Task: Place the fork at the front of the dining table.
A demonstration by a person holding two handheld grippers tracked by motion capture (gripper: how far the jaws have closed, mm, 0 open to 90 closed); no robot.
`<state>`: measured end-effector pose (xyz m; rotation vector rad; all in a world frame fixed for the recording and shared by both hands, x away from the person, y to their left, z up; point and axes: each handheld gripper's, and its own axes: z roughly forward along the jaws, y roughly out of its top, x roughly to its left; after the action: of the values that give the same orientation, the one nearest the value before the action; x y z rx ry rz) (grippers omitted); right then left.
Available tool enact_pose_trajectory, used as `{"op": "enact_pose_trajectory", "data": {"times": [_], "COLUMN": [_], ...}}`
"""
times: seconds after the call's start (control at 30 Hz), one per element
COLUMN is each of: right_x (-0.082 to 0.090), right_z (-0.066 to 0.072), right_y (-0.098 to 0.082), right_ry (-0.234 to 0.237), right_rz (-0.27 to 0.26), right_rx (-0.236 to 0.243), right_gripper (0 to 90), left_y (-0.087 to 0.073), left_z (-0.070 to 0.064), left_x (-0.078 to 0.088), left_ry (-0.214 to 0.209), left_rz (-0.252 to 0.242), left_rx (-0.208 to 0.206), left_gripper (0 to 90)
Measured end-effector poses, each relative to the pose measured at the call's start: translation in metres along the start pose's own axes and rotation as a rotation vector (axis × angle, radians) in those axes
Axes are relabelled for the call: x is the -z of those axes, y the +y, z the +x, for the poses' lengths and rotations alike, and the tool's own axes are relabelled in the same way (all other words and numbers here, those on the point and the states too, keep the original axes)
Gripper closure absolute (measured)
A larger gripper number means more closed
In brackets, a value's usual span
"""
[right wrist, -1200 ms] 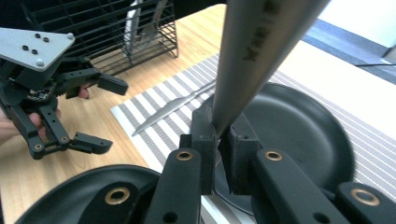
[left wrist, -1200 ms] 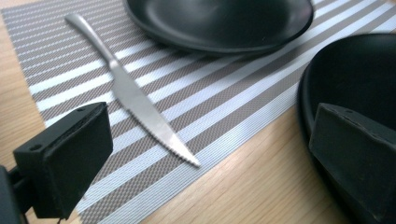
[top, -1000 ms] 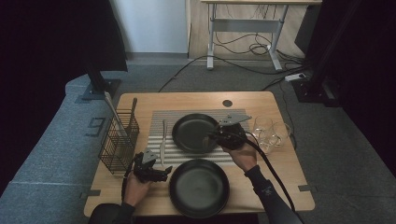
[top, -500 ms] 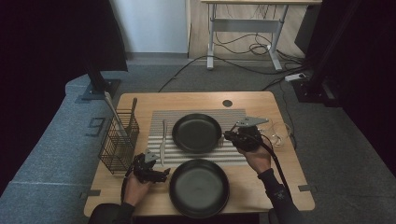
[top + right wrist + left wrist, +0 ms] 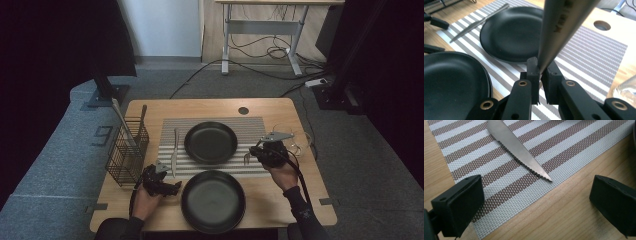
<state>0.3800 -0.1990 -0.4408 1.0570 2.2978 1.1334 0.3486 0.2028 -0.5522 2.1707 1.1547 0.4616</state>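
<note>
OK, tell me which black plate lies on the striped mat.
The far plate; it sits wholly on the striped mat. The near plate rests mostly on bare wood.

From above the near edge we look forward and down on the striped placemat [image 5: 210, 145]. Our left gripper view hovers close over the placemat's corner, by the knife [image 5: 519, 151]. Our right gripper view looks low across the same placemat, sharing that knife.
</note>
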Motion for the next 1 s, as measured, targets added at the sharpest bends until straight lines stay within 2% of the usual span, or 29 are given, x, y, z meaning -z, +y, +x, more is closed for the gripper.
{"op": "enact_pose_trajectory", "data": {"times": [0.27,0.53,1.0], "right_x": [-0.004,-0.010,-0.021], "right_z": [-0.006,-0.011,-0.018], "right_y": [-0.017,-0.027,-0.026], "right_ry": [-0.012,-0.029,-0.035], "right_rz": [0.030,0.060,0.055], "right_rx": [-0.024,-0.028,-0.057], "right_gripper": [83.6,83.6,83.6], "left_y": [0.000,0.000,0.000], "left_z": [0.001,0.001,0.001], "left_x": [0.000,0.000,0.000], "left_ry": [-0.004,-0.006,-0.007], "left_rz": [0.001,0.004,0.004], "left_rx": [0.007,0.004,0.005], "left_gripper": [0.0,0.0,0.0]}}
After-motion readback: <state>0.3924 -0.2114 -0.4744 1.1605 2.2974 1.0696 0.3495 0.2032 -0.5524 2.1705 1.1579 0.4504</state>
